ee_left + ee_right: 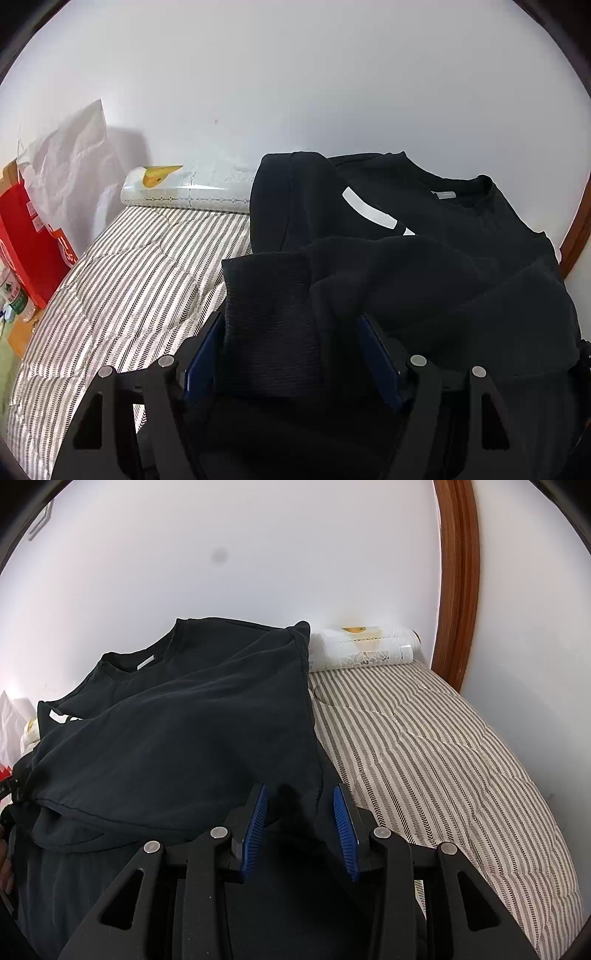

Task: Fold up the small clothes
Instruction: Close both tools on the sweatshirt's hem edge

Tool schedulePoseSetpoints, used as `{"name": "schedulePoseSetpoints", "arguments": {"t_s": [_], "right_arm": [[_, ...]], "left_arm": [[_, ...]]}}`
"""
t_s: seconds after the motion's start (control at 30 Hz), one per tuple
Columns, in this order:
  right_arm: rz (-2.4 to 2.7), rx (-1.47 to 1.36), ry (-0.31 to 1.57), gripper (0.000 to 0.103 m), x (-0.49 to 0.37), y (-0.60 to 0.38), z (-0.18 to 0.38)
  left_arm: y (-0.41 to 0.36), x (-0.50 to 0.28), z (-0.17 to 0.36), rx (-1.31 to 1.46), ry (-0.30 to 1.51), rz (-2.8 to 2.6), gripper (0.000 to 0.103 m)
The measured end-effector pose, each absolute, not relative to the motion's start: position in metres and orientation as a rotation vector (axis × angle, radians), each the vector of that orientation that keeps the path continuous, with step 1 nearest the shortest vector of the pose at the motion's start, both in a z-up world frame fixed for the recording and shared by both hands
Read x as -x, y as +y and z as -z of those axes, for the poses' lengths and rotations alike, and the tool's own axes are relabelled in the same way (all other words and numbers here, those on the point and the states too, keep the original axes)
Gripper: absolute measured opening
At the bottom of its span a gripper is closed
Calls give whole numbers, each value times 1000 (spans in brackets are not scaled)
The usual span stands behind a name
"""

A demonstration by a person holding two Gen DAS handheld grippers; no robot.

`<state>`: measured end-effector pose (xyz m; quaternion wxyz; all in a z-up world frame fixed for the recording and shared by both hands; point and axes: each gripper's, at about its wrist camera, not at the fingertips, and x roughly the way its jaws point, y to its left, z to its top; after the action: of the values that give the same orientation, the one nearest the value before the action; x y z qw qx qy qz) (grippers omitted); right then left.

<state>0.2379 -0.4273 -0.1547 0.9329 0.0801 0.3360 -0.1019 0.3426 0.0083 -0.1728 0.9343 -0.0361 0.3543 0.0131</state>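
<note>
Striped grey-and-white quilted bedding (140,266) across the whole surface, running back to a plain white wall (295,74). Far left, a red carton (26,236) with crumpled white paper (70,162) leaning over it. Next along, at the wall's foot, a roll of patterned plastic film (184,190) lying on its side. Then the black sweatshirt (424,236), heaped on the bedding right of centre, neckline toward the wall, white bar print (369,208) showing on the chest, ribbed cuff (269,317) sagging forward between the blue pads of the left gripper (291,354); jaws wide apart, cloth loose between them, not pinched.

From the right wrist view, same sweatshirt (184,720) filling the left half, hem corner drooping into the right gripper (301,830); jaws spread, pads (345,830) clear of the fabric. Striped bedding (443,757) to the right, film roll (364,650) at the wall, curved wooden frame (458,583) at far right.
</note>
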Motion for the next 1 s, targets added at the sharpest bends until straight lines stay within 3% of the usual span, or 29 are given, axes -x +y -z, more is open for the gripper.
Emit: {"name": "schedulePoseSetpoints", "arguments": {"t_s": [0.37,0.57,0.8,1.0], "right_arm": [[205,-119,671,37,-235,-421,149],[205,-117,674,37,-226,-416,133],[198,-35,654,37,-178,-401,107],[216,-49,696,41,-126,-410,116]], "left_arm": [[-4,-333,157,31,712,-17,71],[2,-296,140,60,704,-2,71],[20,-237,128,47,704,-21,79],[37,-187,132,57,727,-7,81]]}}
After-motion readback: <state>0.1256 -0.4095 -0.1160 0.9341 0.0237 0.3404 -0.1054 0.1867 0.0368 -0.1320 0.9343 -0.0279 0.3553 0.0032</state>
